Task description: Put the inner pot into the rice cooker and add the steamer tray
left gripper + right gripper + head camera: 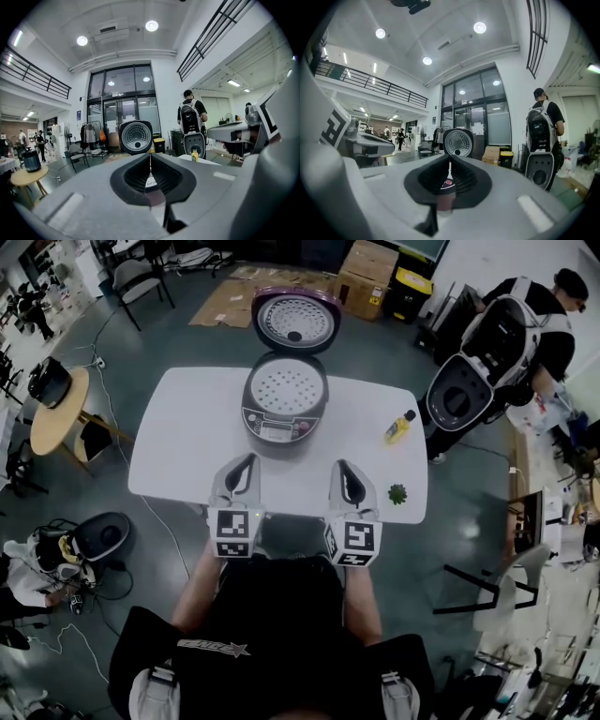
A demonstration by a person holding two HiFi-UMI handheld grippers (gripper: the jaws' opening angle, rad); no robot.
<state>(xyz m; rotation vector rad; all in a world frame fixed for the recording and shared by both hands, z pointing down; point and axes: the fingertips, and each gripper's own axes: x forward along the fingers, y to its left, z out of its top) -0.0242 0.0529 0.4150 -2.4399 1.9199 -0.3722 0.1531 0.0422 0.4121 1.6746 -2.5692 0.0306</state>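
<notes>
White table (178, 446) on dark floor (187, 343), round wooden table (56, 423) left, cardboard boxes (367, 273) beyond, tall glass doors (122, 93)

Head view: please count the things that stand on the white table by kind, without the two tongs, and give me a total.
rice cooker, lid open: 1
steamer tray, inside the cooker: 1
yellow bottle: 1
small green thing, too small to name: 1
Total: 4

White table (178, 446) w/ rice cooker (284, 409), yellow bottle (399, 427), sm. green obj (397, 493).
</notes>
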